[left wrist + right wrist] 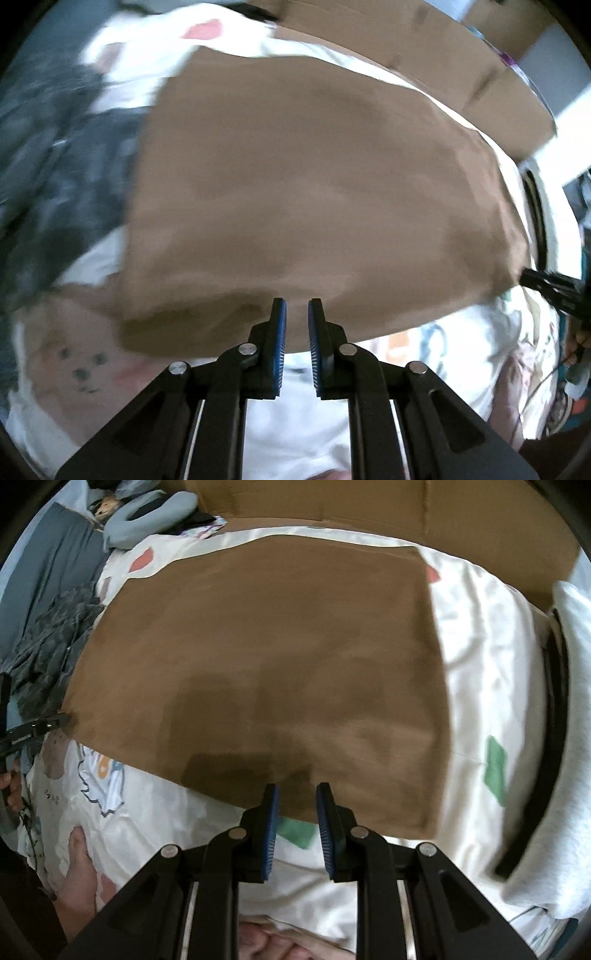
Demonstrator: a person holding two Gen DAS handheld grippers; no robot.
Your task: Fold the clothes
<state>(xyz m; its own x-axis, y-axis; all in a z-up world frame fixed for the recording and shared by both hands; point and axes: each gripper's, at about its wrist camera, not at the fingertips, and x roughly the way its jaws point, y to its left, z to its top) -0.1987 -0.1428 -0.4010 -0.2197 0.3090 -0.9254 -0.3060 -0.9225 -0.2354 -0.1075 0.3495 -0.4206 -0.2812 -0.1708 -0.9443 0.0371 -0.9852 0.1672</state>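
Note:
A brown cloth (314,177) lies spread flat on a white cartoon-print sheet (295,424); the right wrist view shows the same brown cloth (258,657). My left gripper (297,302) hangs over the cloth's near edge. Its blue pads stand a narrow gap apart, and nothing is pinched between them. My right gripper (295,786) is over the same near edge, also slightly parted and empty. Each gripper shows in the other's view beside a near corner of the cloth: the right gripper (550,288) and the left gripper (37,731).
A dark grey patterned garment (48,646) lies crumpled left of the cloth. Cardboard (369,502) borders the far side. A grey neck pillow (147,513) sits far left, and a white towel with a black band (565,686) at the right. Bare skin of a person (79,867) rests on the sheet.

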